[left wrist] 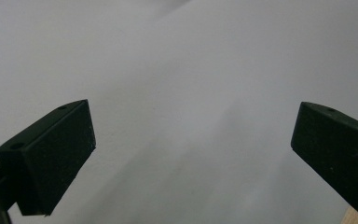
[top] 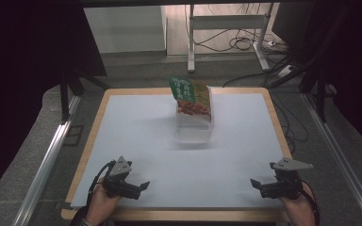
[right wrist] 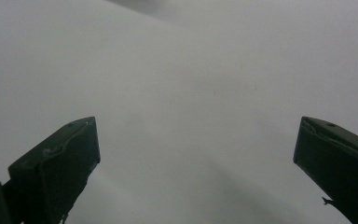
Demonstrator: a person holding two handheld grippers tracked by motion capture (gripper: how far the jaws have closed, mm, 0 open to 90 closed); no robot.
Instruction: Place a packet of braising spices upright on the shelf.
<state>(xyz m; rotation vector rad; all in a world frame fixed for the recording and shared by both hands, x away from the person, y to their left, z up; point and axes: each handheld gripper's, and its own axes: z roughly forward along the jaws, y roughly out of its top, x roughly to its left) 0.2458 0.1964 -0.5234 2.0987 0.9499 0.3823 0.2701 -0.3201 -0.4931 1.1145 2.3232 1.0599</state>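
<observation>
We get a dim, soft high view: table (top: 136, 141) evenly lit, surroundings near-black, faint shadows beside the box (top: 194, 127); gripper views blurry, grey.

Lab: framed test table (top: 122, 96), floor cables (top: 235, 42).

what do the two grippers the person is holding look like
Both are black handheld tools. The left gripper and the right gripper each carry a grey three-cornered plate on top and end in two black jaws. In the gripper views the jaws are blocky, wedge-shaped pads with small holes near the top. A black cable trails from each gripper back past the hand. The left wrist seems to wear a band.
</observation>
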